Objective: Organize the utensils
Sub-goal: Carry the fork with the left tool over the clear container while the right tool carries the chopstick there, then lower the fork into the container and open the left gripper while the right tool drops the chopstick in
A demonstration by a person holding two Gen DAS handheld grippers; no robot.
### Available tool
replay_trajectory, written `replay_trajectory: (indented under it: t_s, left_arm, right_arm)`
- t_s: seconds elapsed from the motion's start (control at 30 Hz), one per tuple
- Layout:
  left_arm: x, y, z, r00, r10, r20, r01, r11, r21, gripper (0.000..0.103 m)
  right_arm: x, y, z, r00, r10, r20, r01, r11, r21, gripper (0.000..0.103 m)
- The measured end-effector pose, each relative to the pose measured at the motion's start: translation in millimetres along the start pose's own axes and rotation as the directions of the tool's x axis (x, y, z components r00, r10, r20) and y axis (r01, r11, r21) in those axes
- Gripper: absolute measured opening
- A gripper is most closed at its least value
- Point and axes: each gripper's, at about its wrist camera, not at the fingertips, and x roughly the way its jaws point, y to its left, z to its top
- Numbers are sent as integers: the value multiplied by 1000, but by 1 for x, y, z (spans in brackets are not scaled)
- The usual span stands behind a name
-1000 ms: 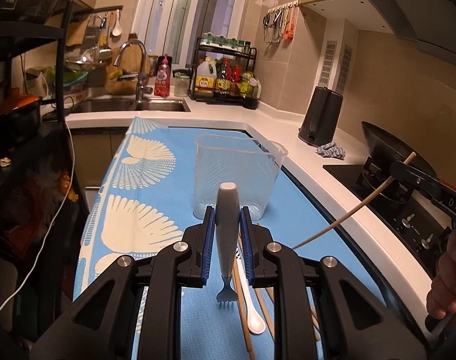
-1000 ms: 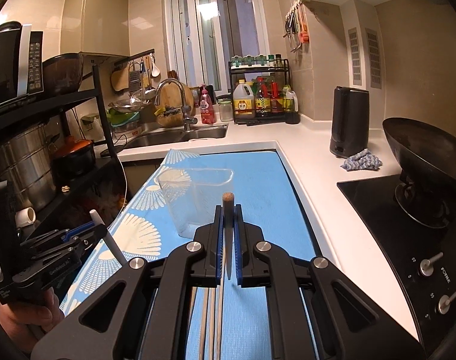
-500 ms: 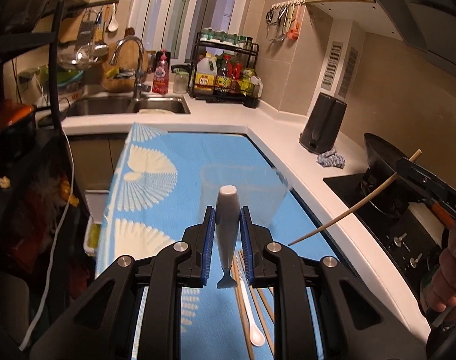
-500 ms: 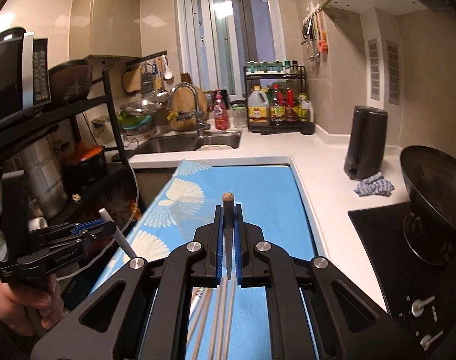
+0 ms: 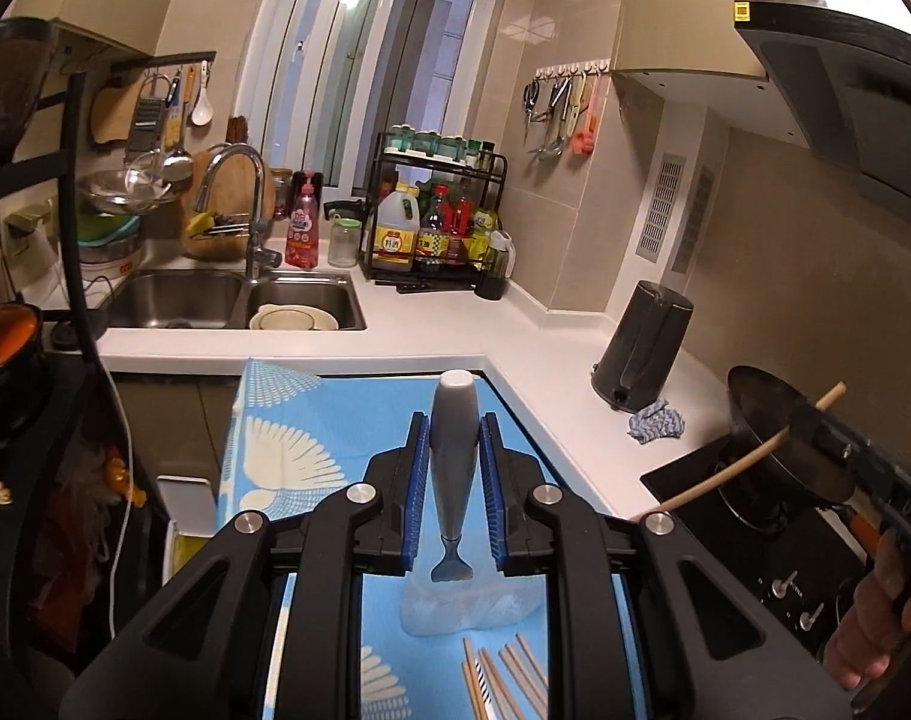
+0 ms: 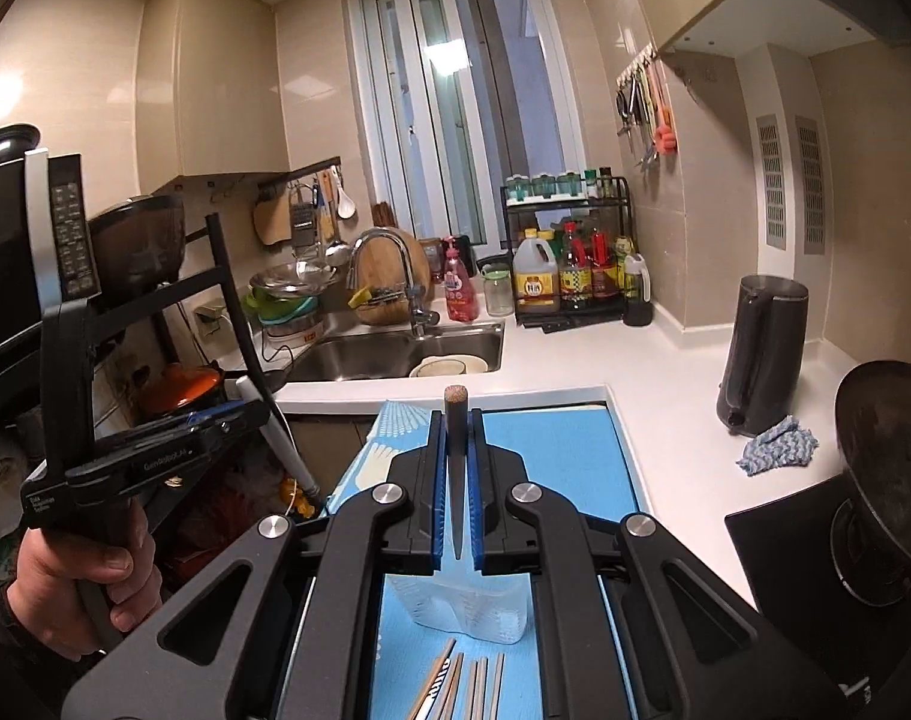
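My left gripper (image 5: 452, 468) is shut on a grey-handled fork (image 5: 453, 450), held upright with its tines down above the clear plastic container (image 5: 473, 606). My right gripper (image 6: 456, 474) is shut on a wooden chopstick (image 6: 456, 456), also above the container (image 6: 467, 606). In the left wrist view the right gripper (image 5: 815, 426) shows at the right with the chopstick (image 5: 749, 462) slanting down-left. In the right wrist view the left gripper (image 6: 173, 450) shows at the left with the fork's handle (image 6: 275, 426). Several chopsticks (image 5: 503, 684) lie on the blue mat (image 5: 335, 420) below the container.
A sink (image 5: 233, 300) with bowls lies beyond the mat. A bottle rack (image 5: 437, 228) stands at the back. A black kettle (image 5: 641, 354) and a rag (image 5: 656, 420) sit on the white counter. A wok (image 6: 887, 450) is on the stove at right. A shelf with pots (image 6: 179, 390) is at left.
Both grippers have risen with their utensils. The container has dropped from mid-view to below the fingers in both views. The white spoon on the mat is out of sight.
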Motion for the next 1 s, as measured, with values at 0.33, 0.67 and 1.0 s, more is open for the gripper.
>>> replay_trajectory:
  t_s: [0.33,0.67,1.0]
  left_arm:
    - [88,22,-64,990,-41,-135,32,998,-63,17]
    - [108,37,-106,980,-20,-199,-2,994,-111,43]
    - [122,41,-121,962,-94,-256,39,976,-215,34]
  right_arm:
    - [68,-30,-58,991,-71,-111,77,996,51,7]
    - [119,-46,-115,959,-89,-269,113,990,78,12]
    - [143,-49,-133,941,-123,-317,154,985,75,14]
